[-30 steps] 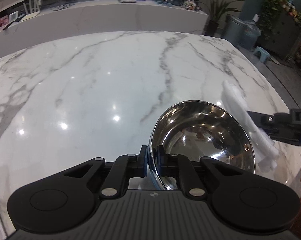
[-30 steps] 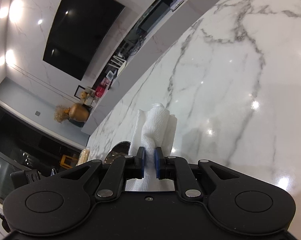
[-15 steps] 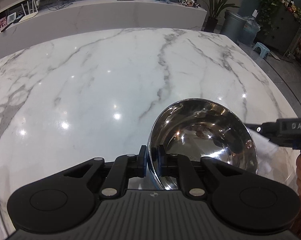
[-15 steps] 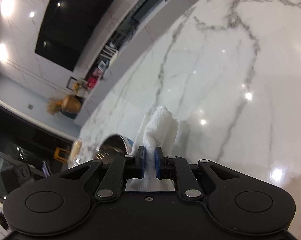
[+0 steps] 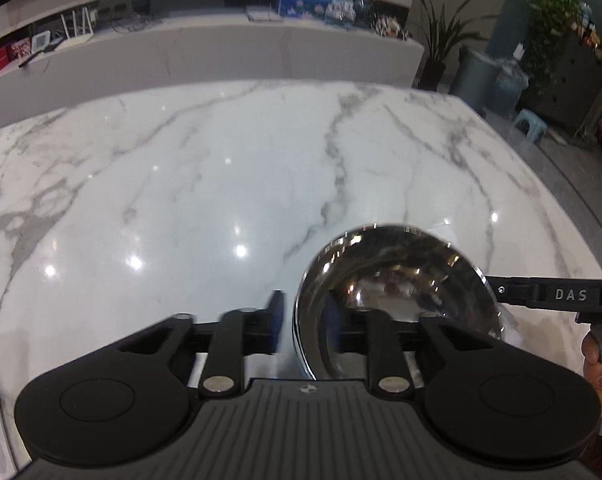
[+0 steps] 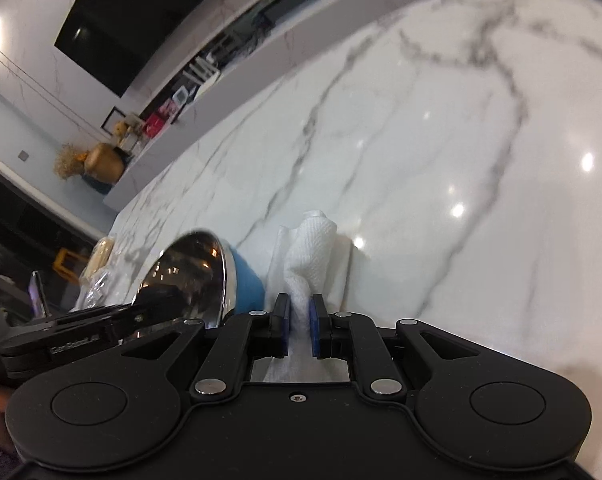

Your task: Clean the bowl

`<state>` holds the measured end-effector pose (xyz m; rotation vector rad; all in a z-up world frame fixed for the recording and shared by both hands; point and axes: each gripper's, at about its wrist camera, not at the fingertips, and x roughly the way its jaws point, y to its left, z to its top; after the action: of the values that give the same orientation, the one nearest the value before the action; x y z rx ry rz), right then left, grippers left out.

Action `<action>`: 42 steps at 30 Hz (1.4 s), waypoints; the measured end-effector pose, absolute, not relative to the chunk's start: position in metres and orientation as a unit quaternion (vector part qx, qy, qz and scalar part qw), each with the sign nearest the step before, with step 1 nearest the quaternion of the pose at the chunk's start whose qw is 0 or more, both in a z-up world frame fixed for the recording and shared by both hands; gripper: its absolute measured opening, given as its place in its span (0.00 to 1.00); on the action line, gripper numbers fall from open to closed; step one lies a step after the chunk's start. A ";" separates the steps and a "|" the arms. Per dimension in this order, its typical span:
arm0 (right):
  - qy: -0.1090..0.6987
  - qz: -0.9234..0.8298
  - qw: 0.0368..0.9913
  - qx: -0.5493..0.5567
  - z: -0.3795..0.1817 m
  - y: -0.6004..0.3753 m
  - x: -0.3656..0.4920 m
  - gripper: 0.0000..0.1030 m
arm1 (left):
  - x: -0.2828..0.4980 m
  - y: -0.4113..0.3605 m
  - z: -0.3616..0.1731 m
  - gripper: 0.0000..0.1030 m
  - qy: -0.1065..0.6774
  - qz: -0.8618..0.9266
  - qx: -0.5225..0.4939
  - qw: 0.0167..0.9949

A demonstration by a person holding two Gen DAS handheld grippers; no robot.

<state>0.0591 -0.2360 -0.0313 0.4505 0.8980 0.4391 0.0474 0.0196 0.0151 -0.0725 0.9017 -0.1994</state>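
Observation:
A steel bowl (image 5: 397, 280) with a blue outside stands tilted on its side on the marble table (image 5: 221, 184). My left gripper (image 5: 305, 316) has its jaws parted, one on each side of the bowl's near rim, no longer pinching it. The bowl also shows in the right wrist view (image 6: 193, 276), low at the left. My right gripper (image 6: 299, 322) is shut on a white paper towel (image 6: 311, 252) and holds it just to the right of the bowl, outside it. The right gripper's body shows in the left wrist view (image 5: 553, 294) behind the bowl.
A low white counter (image 5: 221, 52) with boxes and small items runs behind the table. Bins and plants (image 5: 489, 76) stand past the table's right edge. Some wrapped items (image 6: 97, 264) lie on the table beyond the bowl.
My left gripper's jaws have opened off the bowl's rim. My right gripper has lowered with the towel, down beside the bowl.

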 end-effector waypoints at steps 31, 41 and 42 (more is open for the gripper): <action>0.327 0.097 0.940 0.003 0.026 -0.215 0.006 0.50 | 0.002 0.008 0.052 0.70 0.349 -0.060 -0.045 0.934; 0.314 0.103 0.944 -0.009 0.032 -0.205 -0.023 0.61 | -0.022 0.000 0.032 0.71 0.330 -0.076 -0.009 0.941; 0.313 0.103 0.944 -0.008 0.032 -0.204 -0.026 0.62 | -0.024 0.000 0.031 0.71 0.327 -0.077 -0.009 0.942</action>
<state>-0.0257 -0.2040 0.0317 -0.0169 0.6382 0.2102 -0.0241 0.0001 0.0307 -0.0189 0.6670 -0.1562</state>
